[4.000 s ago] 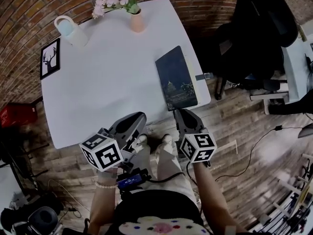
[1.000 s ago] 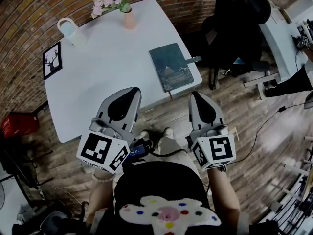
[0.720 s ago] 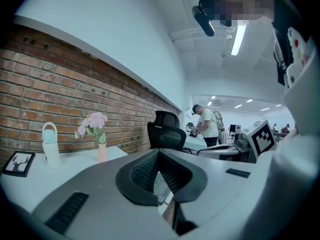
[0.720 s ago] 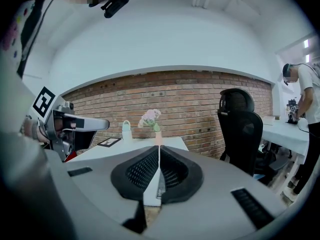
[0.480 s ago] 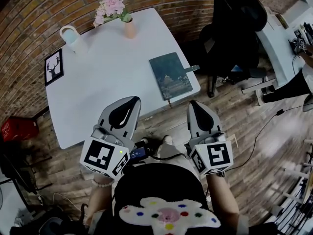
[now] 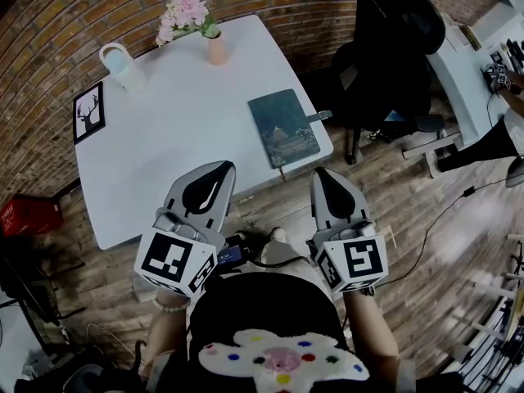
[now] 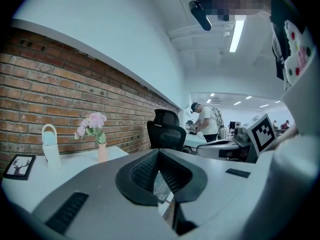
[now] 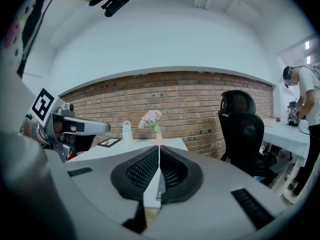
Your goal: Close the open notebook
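Currently my left gripper and right gripper hover short of the desk, fingers pressed together, empty; the notebook lies closed by the desk's three o'clock edge.

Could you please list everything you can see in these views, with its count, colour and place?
table: one, white, middle of the head view
notebook: one, dark teal cover, lying closed near the table's right edge
vase: one, peach, at the table's far edge
flowers: one bunch, pink, in the vase
jug: one, pale blue and white, far left corner of the table
framed deer picture: one, black frame, lying at the table's left edge
office chair: one, black, right of the table
crate: one, red, left of the table, low down
left tool: one, grey, shut and empty, held short of the table's near edge
right tool: one, grey, shut and empty, beside the left tool
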A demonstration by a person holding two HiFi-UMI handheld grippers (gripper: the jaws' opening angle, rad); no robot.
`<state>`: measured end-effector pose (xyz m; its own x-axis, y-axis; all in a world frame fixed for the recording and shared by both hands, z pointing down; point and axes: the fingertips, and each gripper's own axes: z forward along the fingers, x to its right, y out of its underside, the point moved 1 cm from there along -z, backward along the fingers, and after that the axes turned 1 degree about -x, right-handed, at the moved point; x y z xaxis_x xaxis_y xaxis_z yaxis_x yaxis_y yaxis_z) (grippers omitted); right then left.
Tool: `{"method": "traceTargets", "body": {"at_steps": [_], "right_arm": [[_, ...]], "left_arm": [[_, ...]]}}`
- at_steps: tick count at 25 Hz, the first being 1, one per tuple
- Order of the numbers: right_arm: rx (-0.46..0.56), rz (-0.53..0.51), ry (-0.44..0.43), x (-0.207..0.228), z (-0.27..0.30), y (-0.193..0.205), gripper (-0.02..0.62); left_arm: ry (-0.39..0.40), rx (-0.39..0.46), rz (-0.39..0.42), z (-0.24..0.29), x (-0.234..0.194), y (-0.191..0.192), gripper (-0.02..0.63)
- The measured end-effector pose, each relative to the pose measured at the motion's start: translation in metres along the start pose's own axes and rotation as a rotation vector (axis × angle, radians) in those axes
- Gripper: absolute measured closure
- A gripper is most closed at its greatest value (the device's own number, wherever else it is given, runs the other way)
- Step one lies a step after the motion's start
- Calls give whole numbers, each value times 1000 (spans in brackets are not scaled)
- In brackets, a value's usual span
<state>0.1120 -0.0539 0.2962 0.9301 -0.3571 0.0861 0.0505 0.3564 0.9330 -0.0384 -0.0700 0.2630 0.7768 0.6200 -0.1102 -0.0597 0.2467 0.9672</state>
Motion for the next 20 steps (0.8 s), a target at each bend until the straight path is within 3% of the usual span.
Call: {"method": "traceTargets", "body": {"at_steps": [4,20], "right_arm": [[48,-10,-14,-1,0,-4,558],[7,-12,-26,-2,-2,14,558]], "left_arm": [[1,-4,1,0,1,1,589],[5,-17,7,-2,7,4,589]]}}
